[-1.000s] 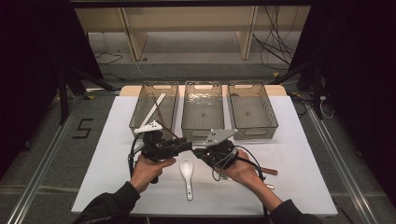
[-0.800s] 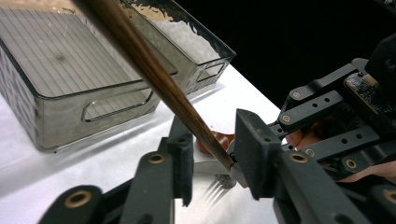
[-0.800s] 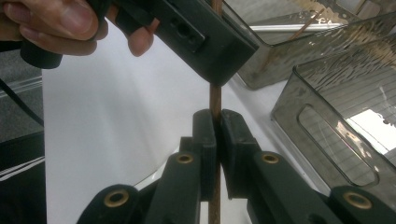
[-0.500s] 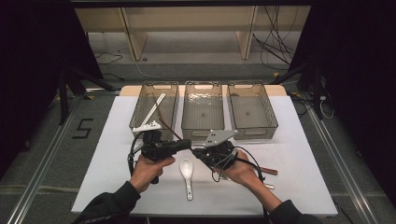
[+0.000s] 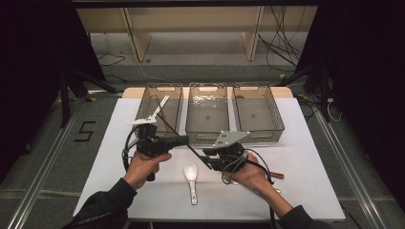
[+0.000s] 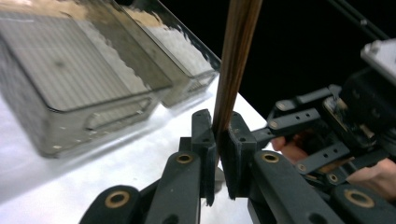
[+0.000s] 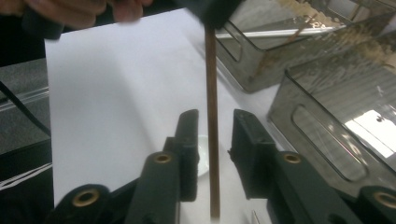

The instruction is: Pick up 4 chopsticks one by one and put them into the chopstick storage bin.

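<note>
A brown chopstick (image 5: 195, 151) slants above the white table between my two grippers. My left gripper (image 5: 185, 140) is shut on it; in the left gripper view the pads (image 6: 208, 144) pinch the chopstick (image 6: 236, 56), and the jaws have just been closing on it. My right gripper (image 5: 206, 160) sits at the stick's lower end, its jaws just opening. In the right gripper view the chopstick (image 7: 211, 74) stands between the parted jaws of the right gripper (image 7: 212, 126), touching neither pad. A white spoon (image 5: 191, 172) lies on the table below both tips.
Three clear grey bins stand in a row at the back: the left bin (image 5: 165, 86) holds a white utensil and a brown stick, then the middle bin (image 5: 207, 86) and the right bin (image 5: 251, 86). Another brown stick (image 5: 277, 175) lies by the right hand. The table's front edge (image 5: 215, 217) is close.
The left gripper has closed on the chopstick and risen slightly. The right gripper's jaws have parted from the stick; that hand has stayed in place.
</note>
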The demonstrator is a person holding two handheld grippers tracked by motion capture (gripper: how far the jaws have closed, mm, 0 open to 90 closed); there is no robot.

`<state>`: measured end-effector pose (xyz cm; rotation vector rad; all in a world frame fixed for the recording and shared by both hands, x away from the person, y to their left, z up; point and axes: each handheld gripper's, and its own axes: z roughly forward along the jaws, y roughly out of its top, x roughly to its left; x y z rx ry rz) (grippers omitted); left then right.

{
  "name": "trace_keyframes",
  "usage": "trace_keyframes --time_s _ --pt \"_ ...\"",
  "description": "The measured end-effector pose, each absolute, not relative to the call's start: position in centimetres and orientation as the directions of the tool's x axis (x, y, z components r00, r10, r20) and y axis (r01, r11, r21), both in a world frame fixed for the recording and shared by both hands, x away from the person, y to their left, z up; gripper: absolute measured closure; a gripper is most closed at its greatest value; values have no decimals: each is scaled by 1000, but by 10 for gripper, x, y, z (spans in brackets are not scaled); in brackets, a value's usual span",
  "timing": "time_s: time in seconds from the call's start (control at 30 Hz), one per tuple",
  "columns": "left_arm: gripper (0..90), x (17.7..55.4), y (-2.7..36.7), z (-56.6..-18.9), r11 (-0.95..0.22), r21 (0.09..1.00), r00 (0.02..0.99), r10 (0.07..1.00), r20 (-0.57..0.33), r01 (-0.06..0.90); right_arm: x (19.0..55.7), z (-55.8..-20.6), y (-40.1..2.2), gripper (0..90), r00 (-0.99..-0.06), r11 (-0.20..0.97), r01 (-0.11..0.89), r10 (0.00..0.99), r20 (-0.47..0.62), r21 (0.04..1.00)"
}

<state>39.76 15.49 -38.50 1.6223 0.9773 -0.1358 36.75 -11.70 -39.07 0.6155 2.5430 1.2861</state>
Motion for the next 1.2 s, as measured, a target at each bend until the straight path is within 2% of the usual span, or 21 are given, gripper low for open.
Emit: trace_keyframes --time_s 0.33,0.47,0.83,1.2 --pt "837 413 188 -369 54 770 612 573 -545 635 370 -391 -146 421 -840 522 365 542 31 771" --pt "836 419 201 -364 69 778 598 598 -533 625 371 -393 -158 361 -811 510 410 584 46 756" --pt "835 434 227 -354 105 779 559 638 -529 618 381 -400 -194 302 -746 493 501 662 67 711" --pt "834 455 243 -341 107 774 521 681 -515 624 380 -401 -201 302 -741 494 505 669 62 707"
